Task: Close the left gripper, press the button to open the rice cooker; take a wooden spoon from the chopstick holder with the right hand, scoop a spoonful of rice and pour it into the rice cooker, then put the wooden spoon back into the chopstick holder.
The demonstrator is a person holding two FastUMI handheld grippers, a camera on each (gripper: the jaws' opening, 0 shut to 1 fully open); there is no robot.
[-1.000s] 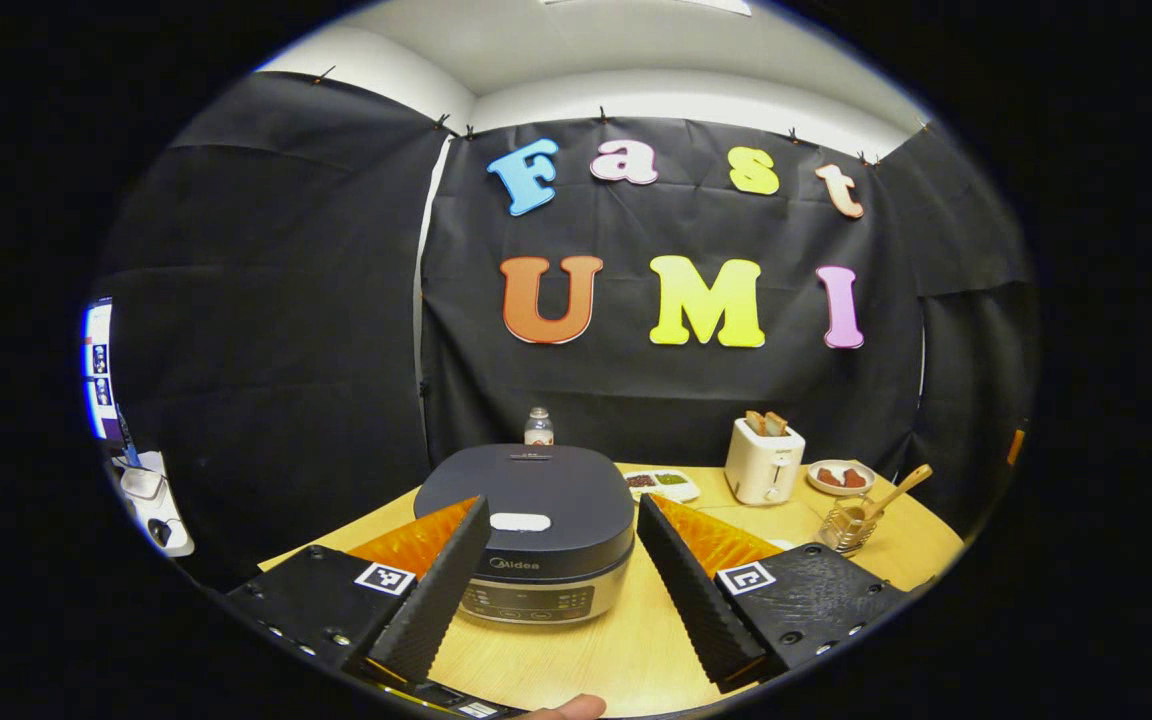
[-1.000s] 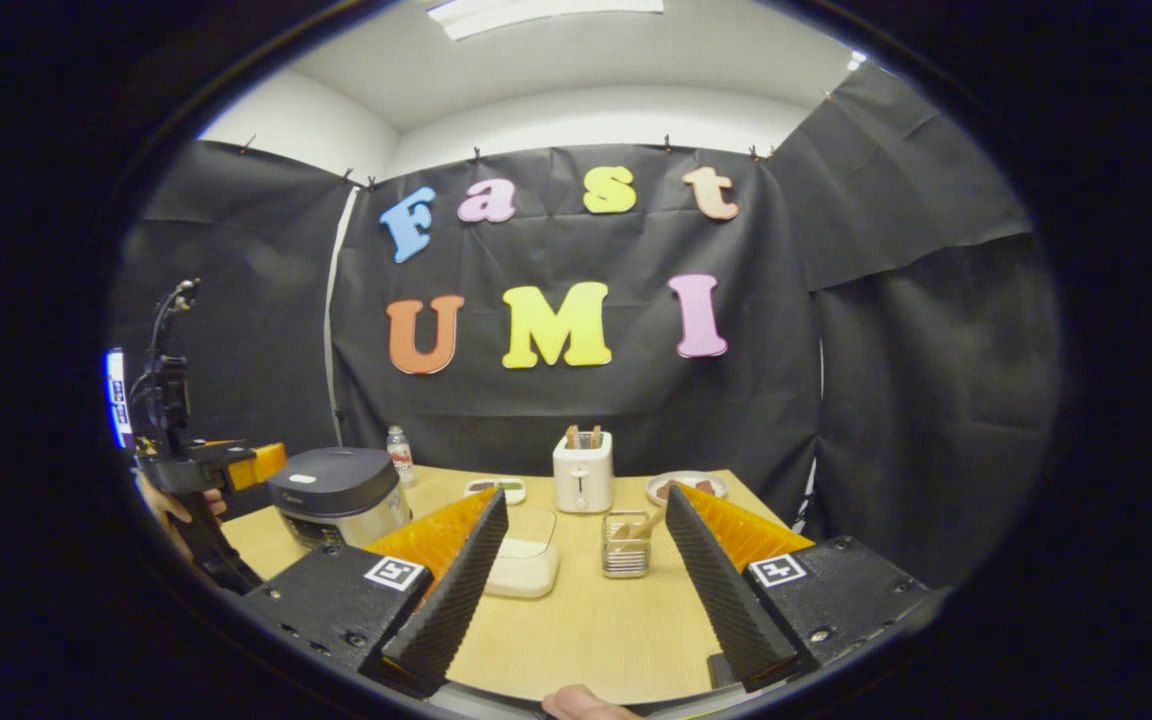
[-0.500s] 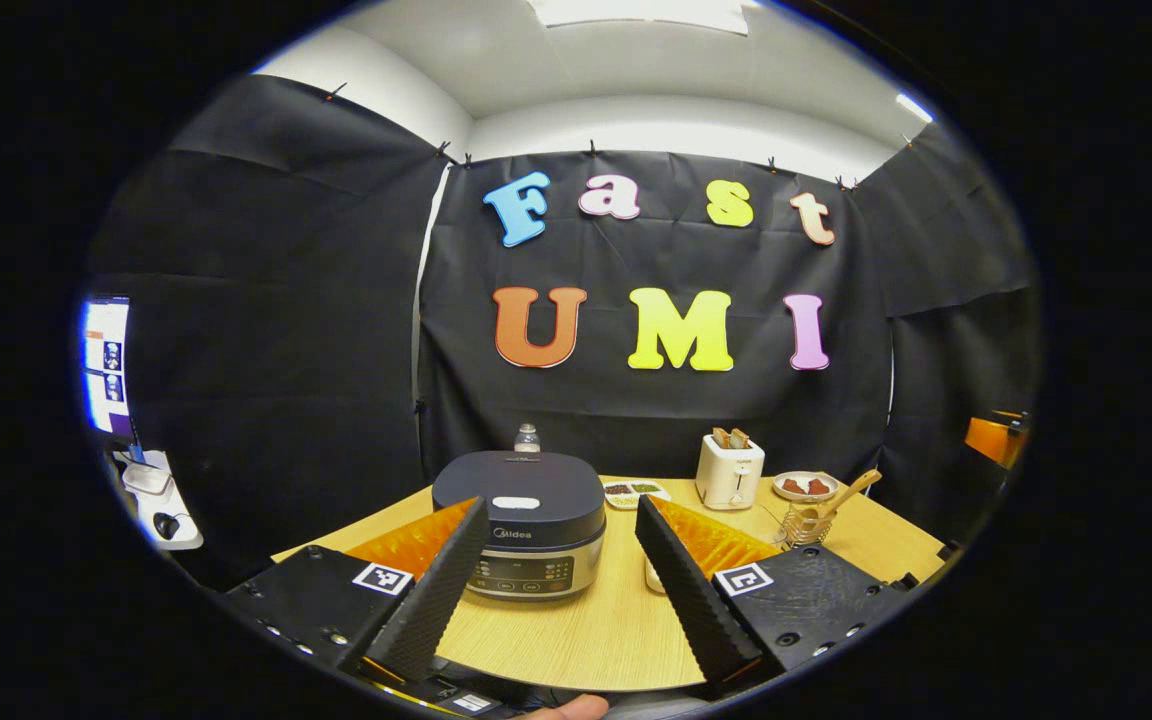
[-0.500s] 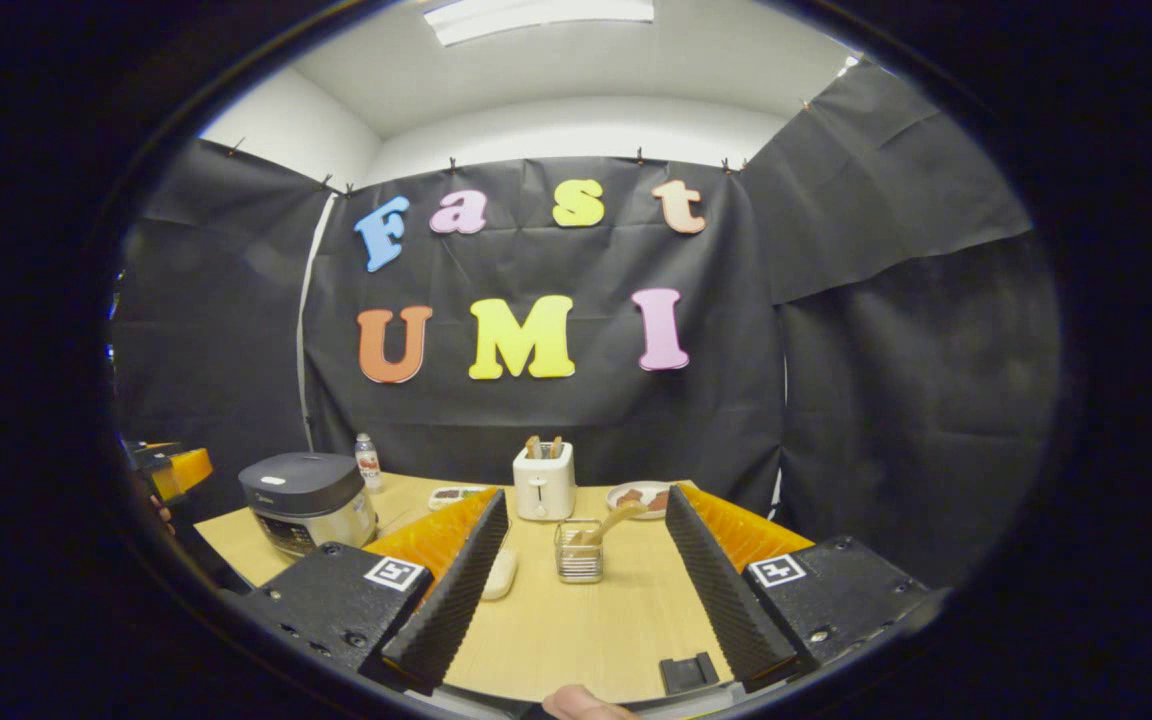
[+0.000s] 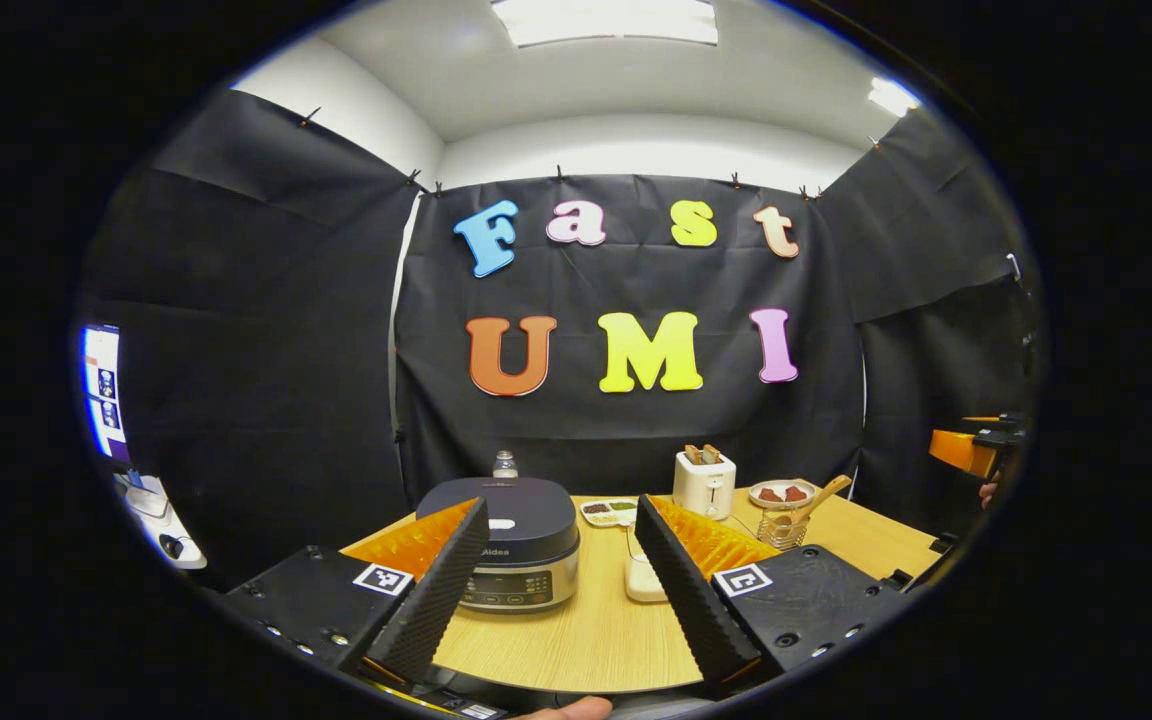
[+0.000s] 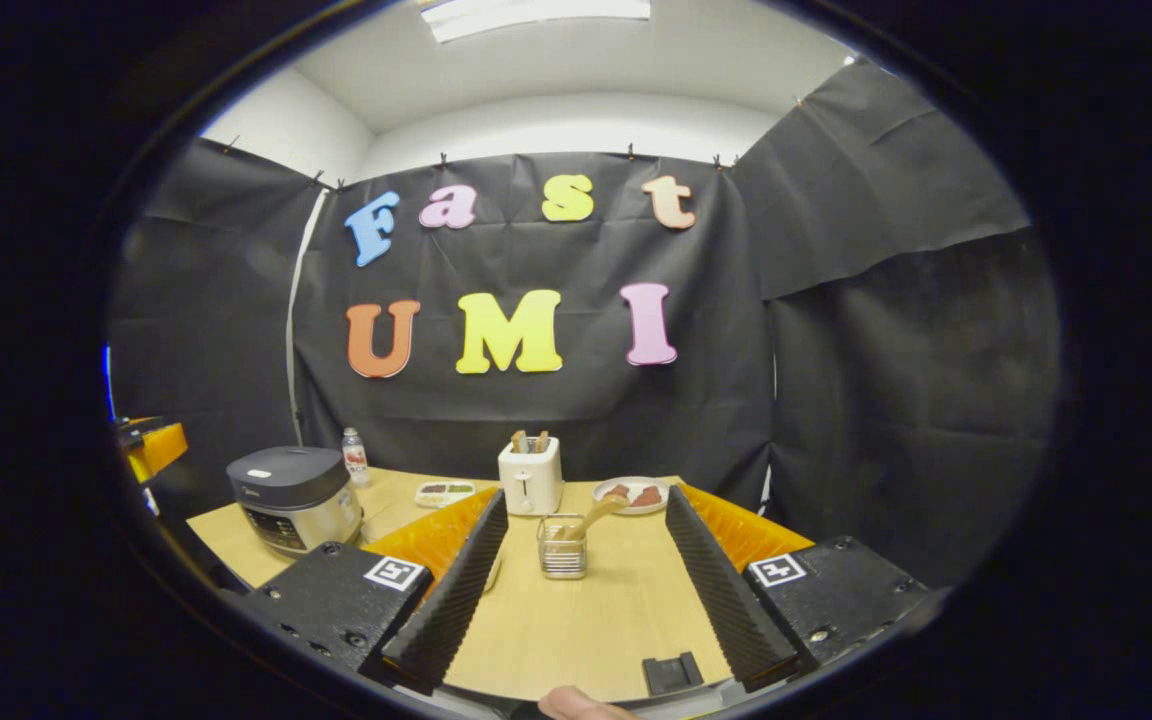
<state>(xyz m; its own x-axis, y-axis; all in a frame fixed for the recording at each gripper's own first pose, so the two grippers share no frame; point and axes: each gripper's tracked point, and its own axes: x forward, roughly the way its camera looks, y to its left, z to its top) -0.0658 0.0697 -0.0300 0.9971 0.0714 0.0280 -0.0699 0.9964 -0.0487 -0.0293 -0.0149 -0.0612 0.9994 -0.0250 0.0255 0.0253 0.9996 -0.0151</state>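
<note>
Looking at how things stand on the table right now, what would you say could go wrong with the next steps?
1. The left gripper is open; unless it shuts first, its fingers may straddle the button on the closed rice cooker.
2. The wooden spoon leans in the light wire chopstick holder; pulling it out at an angle with the open right gripper could tip the holder.
3. The toaster and plate stand close behind the holder, so overreaching might knock them.

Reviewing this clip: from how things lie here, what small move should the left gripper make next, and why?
Probably shut the left gripper: its jaws stand wide apart, held back from the table, with the rice cooker ahead, lid down. The task wants it shut before it presses the button. The wooden spoon sits in the chopstick holder.
</note>
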